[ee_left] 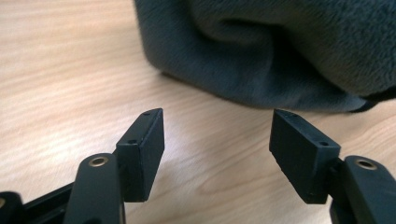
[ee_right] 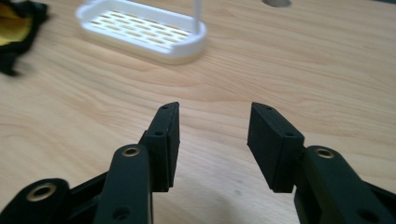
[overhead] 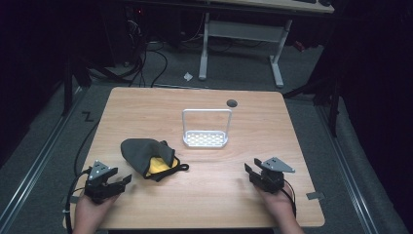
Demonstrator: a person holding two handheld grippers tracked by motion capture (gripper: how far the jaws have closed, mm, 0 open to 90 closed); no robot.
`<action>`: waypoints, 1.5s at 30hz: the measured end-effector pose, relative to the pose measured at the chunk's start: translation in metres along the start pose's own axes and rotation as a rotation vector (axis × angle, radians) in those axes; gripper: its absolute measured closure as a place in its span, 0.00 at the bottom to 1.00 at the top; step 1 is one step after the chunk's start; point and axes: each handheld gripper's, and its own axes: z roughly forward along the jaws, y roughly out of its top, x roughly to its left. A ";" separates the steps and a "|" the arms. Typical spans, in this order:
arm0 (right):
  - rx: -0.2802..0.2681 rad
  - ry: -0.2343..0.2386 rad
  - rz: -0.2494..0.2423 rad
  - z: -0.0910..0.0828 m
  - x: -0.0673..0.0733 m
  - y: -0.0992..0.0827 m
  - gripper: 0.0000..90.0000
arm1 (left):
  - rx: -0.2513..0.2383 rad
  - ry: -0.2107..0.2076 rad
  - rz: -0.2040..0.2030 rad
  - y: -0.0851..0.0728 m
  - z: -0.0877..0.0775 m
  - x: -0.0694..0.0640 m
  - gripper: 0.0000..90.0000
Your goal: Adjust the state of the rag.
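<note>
Pouch [overhead: 147,157] on table [overhead: 292,146], left of rack [overhead: 206,139].

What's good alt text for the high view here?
A person's two hands hold the open, empty left gripper and right gripper at the near edge of a wooden table. Between them lies a grey cloth pouch with yellow lining, and behind it stands a white rack.

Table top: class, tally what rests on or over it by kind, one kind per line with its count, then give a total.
Grey cloth bag with yellow lining: 1
White slotted rack with tall handle: 1
Hand-held black grippers, jaws open: 2, left gripper and right gripper
Total: 4
</note>
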 end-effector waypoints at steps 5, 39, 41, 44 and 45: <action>0.020 -0.004 0.000 0.006 -0.005 -0.003 0.62 | 0.031 -0.017 0.012 0.000 0.009 -0.003 0.41; 0.039 0.008 -0.009 0.012 0.001 -0.004 0.56 | -0.149 -0.063 0.062 0.086 -0.006 -0.038 0.33; 0.039 0.010 -0.008 0.012 0.001 -0.004 0.56 | -0.083 -0.053 0.065 0.087 0.008 -0.037 0.30; 0.039 0.011 -0.012 0.012 0.000 -0.004 0.56 | 0.010 -0.001 0.090 0.081 0.028 -0.033 0.31; 0.039 0.012 -0.011 0.012 0.000 -0.004 0.56 | 0.041 0.016 0.092 0.077 0.034 -0.032 0.33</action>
